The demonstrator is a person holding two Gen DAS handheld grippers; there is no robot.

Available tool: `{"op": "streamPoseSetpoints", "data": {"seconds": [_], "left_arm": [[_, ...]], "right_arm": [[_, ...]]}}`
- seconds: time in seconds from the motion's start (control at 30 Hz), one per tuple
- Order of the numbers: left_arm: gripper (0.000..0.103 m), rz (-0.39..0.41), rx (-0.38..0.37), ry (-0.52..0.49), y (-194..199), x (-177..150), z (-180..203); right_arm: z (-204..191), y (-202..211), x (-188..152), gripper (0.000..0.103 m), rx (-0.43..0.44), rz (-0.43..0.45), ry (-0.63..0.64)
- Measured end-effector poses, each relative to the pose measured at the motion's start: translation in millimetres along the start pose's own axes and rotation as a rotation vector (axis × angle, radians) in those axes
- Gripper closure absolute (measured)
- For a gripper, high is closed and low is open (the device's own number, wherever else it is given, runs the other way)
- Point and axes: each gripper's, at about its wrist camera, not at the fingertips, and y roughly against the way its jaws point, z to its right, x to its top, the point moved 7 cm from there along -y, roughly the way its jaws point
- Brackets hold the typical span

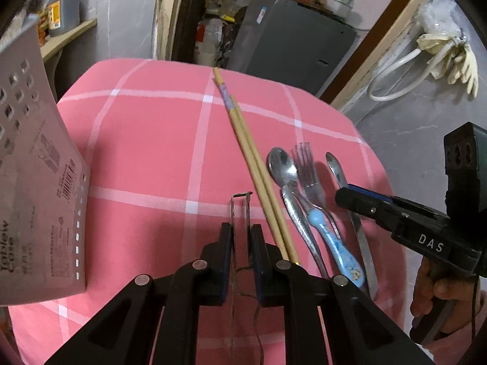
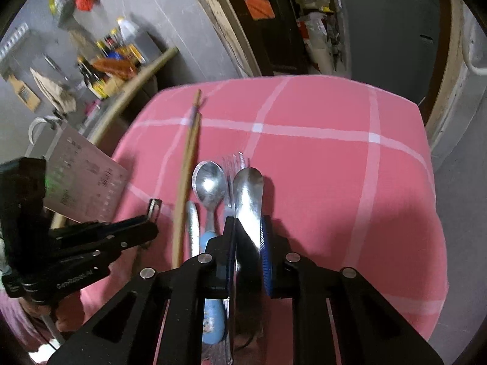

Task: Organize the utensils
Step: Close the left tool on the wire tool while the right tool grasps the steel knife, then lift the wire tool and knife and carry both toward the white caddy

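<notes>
Several utensils lie side by side on the pink checked tablecloth [image 1: 146, 140]: a pair of wooden chopsticks [image 1: 243, 140], a round steel spoon [image 1: 281, 164], a fork [image 1: 307, 170] and a blue-handled piece [image 1: 334, 249]. My left gripper [image 1: 241, 228] is shut on a thin wire loop [image 1: 240, 203] just left of the chopsticks; in the right wrist view the left gripper [image 2: 150, 225] shows the loop [image 2: 154, 206] sticking out of its tips. My right gripper [image 2: 248, 234] is shut on the handle of a long steel spoon [image 2: 248, 188] at the right end of the row. The right gripper [image 1: 342, 193] reaches in from the right.
A printed cardboard tableware-case box [image 1: 39, 182] stands at the table's left edge, also visible as the box [image 2: 85, 182]. The cloth [image 2: 334, 182] right of the utensils is bare. Beyond the table are a grey cabinet [image 1: 292, 39], a shelf with bottles [image 2: 106, 70] and hanging gloves [image 1: 450, 57].
</notes>
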Motion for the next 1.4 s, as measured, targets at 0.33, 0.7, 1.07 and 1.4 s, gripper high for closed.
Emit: {"op": "streamPoseSetpoints", "data": {"seconds": [0.33,0.7,1.07,1.4], "left_arm": [[0.091,0.133,0.013,-0.050,37,16,11],[0.091,0.264,0.001,-0.060,85,40,18],[0.091,0.451,-0.006,-0.042,176,85,1],[0.091,0.629,0.070,-0.004,247,111,-65]], "right_arm": [[-1,39,-5,0.089,0.056,0.185,-0.048],[-21,100,15,0.089,0.071,0.417,-0.049],[-97,159,73,0.089,0.184,0.638,0.024],[-204,173,112,0.089,0.327,0.803,0.111]]}}
